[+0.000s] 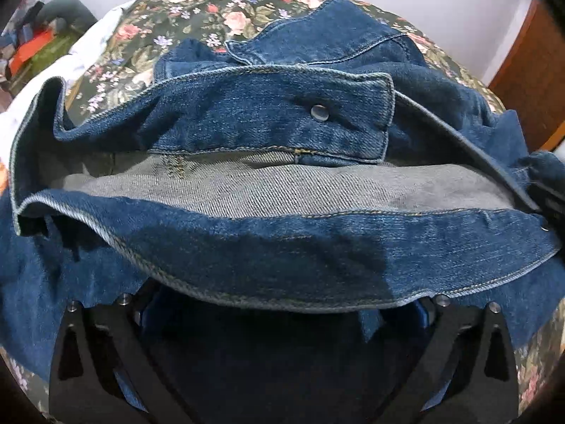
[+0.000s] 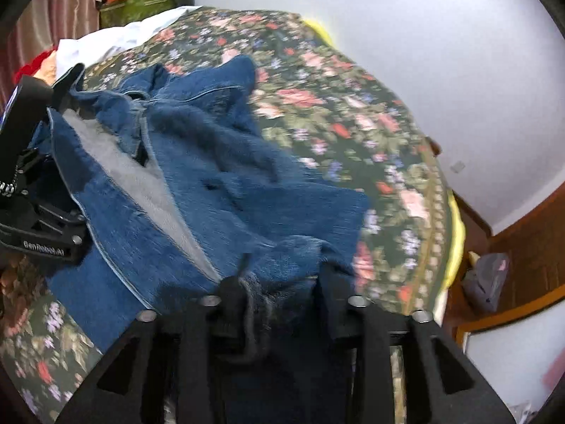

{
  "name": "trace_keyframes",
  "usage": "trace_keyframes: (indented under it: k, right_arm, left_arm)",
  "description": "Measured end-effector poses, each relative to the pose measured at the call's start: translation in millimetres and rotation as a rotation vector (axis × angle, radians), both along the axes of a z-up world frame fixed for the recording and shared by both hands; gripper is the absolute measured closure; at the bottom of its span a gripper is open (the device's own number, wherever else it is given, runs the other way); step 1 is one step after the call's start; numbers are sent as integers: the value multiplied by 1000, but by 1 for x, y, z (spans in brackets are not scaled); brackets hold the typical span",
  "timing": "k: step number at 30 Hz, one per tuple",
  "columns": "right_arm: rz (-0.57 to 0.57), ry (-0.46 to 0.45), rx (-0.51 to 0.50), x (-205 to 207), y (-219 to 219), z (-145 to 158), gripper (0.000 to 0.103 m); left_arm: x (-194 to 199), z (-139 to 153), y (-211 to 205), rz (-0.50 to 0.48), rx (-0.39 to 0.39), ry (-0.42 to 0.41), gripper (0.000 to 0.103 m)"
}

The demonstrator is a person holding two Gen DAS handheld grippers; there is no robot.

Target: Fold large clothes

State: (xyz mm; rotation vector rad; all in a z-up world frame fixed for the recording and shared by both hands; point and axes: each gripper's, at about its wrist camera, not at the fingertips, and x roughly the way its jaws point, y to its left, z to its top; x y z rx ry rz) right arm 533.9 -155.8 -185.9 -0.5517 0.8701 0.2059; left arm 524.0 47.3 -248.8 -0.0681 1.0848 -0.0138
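The fingertips of the left hand-held gripper (image 1: pixel 282 312) are being hidden under the denim jacket (image 1: pixel 275 183), so its grip cannot be told. The right hand-held gripper (image 2: pixel 279 282) is seemingly being clamped on a blurred jacket fold. The jacket is being spread on the floral bed (image 2: pixel 370 134), with open cover left toward its right edge.

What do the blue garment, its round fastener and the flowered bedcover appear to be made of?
Blue jacket-like garment: denim, judging by the diagonal twill weave, pale grey reverse and tan topstitching. Small round fastener: probably metal, dull grey with a slight sheen. Floral bedcover: printed woven fabric, matte; the fibre cannot be told.
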Motion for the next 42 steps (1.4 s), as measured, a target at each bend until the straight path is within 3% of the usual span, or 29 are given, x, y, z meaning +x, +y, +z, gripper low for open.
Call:
trace_keyframes:
  k: [1,2,5,10,14,22,28,30,33,38,42]
  right_arm:
    - [-39,-105,-35,-3,-12,8,0]
    - [-38,-111,5,-4,-27,14,0]
    - [-39,2,124,-2,-53,21,0]
    - [37,-96,38,-30,-43,34,0]
    - [86,-81,100,-41,-23,46,0]
    - [145,87,277,-55,24,42,0]
    - [155,252,317,-55,53,9,0]
    - [156,282,275,-53,64,-5,0]
    - [145,249,159,-40,79,-30,0]
    - [117,308,234,-2,80,-31,0]
    - [39,228,211,42,81,-13,0]
  left_arm:
    - [1,0,0,14,7,3,0]
    - [1,0,-1,23,8,2,0]
    - [2,0,-1,35,9,2,0]
    - [2,8,3,44,1,29,0]
    - [-16,29,9,24,-19,17,6]
    - [-60,63,50,-5,64,-48,6]
    - [-81,49,70,-61,177,-19,6]
    - [-77,39,75,-60,219,-5,6]
    - [-63,32,85,-34,240,-3,6]
    - [-26,44,113,39,210,-44,6]
    - [8,57,135,94,201,-59,6]
